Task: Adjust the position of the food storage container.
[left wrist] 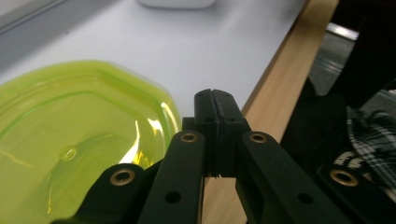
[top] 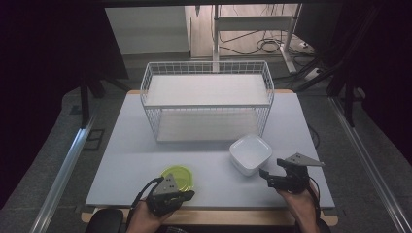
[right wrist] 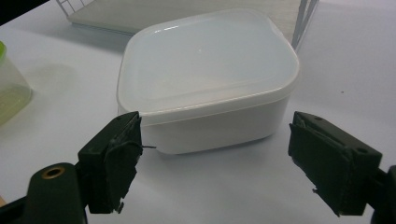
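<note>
Right claw (right wrist: 215,163) gapes wide, white lidded tub (right wrist: 208,79) just ahead between its 2 jaws, ungripped. Left claw (left wrist: 215,100) is closed on nothing (green dish (left wrist: 74,140) sits beside it). Risk: closing off-centre could skid the tub across the bench (top: 145,150).

green container (top: 178,177): translucent yellow-green | square box (top: 250,154): white | wire basket (top: 207,99): white | tongs (top: 180,197): black

White wire rack (top: 206,105) on a pale table (top: 131,160).
It stands well ahead of the right gripper (top: 273,168), near the table's far edge; cables (top: 265,46) lie on the floor beyond.
</note>
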Demonstrator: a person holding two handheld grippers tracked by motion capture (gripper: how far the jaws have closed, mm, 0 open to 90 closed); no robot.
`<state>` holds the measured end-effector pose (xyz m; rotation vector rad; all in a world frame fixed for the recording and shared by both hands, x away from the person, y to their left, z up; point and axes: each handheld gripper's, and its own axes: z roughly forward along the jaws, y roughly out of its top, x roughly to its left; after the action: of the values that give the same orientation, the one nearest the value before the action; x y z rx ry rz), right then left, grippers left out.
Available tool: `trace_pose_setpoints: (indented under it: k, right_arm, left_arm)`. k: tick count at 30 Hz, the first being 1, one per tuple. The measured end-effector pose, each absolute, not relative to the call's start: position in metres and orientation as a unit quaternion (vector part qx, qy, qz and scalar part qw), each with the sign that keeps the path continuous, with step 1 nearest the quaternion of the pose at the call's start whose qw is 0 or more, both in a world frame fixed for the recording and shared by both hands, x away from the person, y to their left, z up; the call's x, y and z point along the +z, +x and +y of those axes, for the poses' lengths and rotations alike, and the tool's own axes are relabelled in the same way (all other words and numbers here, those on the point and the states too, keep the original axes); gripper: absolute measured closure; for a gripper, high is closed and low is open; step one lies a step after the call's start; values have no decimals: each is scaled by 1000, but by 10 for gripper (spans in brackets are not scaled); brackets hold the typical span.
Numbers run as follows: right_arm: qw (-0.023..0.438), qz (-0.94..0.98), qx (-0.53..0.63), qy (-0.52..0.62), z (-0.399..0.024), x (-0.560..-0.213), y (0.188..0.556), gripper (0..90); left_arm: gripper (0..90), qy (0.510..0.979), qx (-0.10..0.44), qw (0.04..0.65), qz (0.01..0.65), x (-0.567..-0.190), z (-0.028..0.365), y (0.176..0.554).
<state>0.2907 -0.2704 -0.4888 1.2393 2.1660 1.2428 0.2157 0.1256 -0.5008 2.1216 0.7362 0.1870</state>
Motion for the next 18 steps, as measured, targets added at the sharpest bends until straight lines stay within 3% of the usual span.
trace_pose_setpoints:
  k: [18]
  right_arm:
    - [173,768,436,437,-269,-490,290,176]
  left_arm:
    - [899,826,71,439,346,-505,151,235]
